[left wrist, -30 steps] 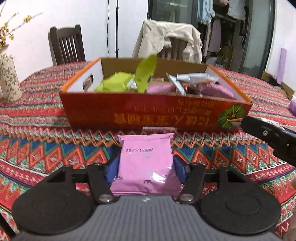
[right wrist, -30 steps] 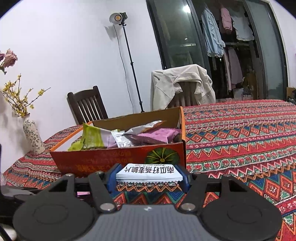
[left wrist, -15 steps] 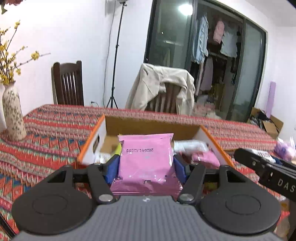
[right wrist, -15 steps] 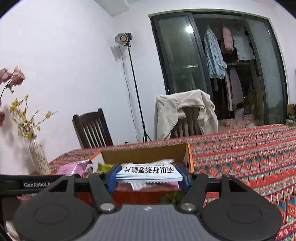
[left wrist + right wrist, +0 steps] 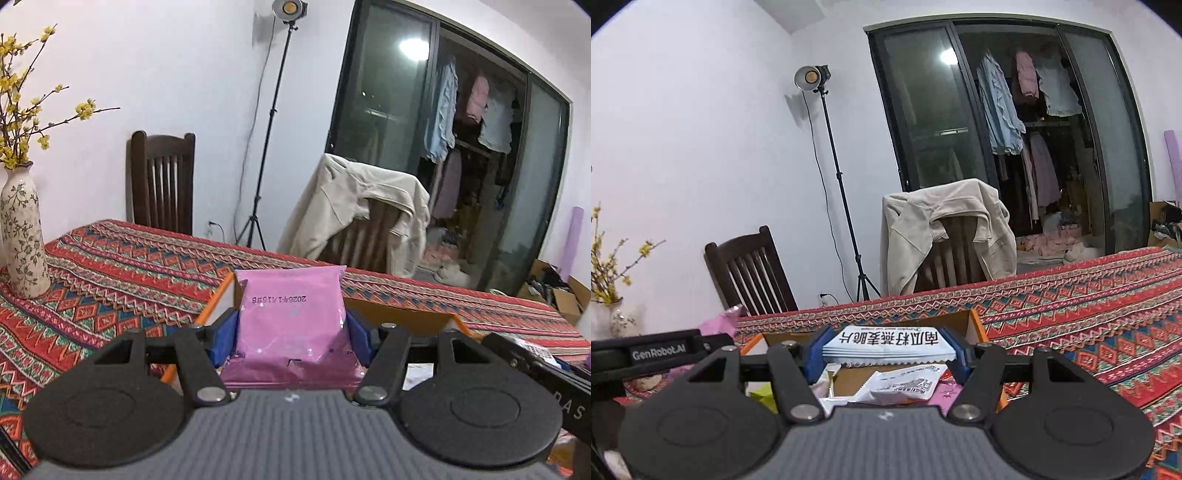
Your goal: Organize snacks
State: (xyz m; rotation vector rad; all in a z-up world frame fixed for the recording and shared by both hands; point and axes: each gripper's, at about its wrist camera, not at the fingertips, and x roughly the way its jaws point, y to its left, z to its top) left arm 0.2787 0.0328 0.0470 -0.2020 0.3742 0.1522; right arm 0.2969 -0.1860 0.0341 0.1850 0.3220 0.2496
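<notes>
While held aloft over the cardboard box [image 5: 402, 316], sits clamped: pink snack packet [image 5: 291, 321] between the blue pads of the left gripper [image 5: 291, 328], edges pressed from both sides, top seam standing up past the fingertips. Glossy foil-like film, flat pillow shape, crimped top edge, a printed date code reading upside down. Box below and beyond it, orange-rimmed, brown inside, near the table's near edge.

Gripped likewise in the right gripper [image 5: 888, 350]: white snack packet [image 5: 886, 341], lying flat and crosswise between the pads, serrated edge toward the camera, black characters printed upside down on the face. Thin, slightly bowed wrapper. Directly under it, inside the open box [image 5: 977, 326]: a crumpled white wrapper [image 5: 905, 384], a pink packet and a yellow-green one, loosely heaped.

Left gripper's black body visible at the left edge of the right wrist view, with a scrap of pink film above it.

Table [image 5: 110, 280] covered in a woven-look cloth, red with zigzag and diamond bands. Ceramic vase [image 5: 24, 236] with floral print and yellow blossom twigs at the far left edge of the table.
</notes>
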